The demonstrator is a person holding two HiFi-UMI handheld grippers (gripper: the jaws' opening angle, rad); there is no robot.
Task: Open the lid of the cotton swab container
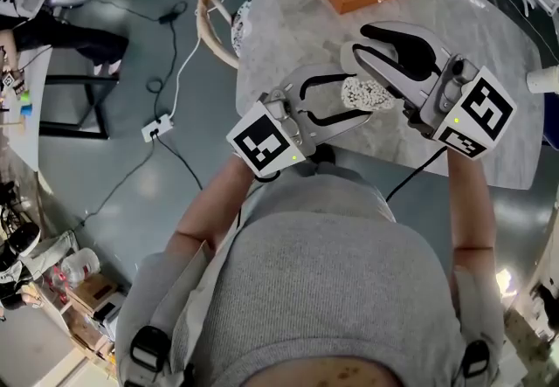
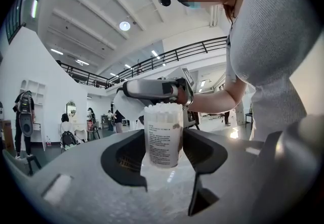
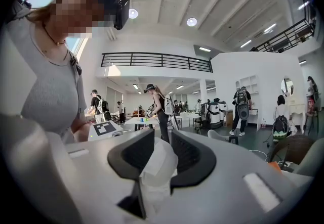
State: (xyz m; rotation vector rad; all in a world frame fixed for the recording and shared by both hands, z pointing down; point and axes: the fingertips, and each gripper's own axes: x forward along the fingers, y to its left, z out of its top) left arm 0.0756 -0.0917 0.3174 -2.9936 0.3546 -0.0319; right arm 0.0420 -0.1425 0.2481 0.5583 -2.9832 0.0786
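Marble table (image 1: 288, 18), busy hall behind. Left gripper (image 1: 347, 99) clamps the cotton swab container (image 2: 163, 139) mid-body above the table's near edge. It looks light, thin-walled and crushable. Right gripper (image 3: 162, 142) pinches its translucent lid (image 3: 157, 167).

cotton swab container (image 2: 163, 137): upright, open, in left jaws | lid (image 3: 158, 165): translucent, off, in right jaws

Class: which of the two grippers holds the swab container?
The left gripper: its jaws clamp the open cotton swab container; the right gripper grips only the lid.
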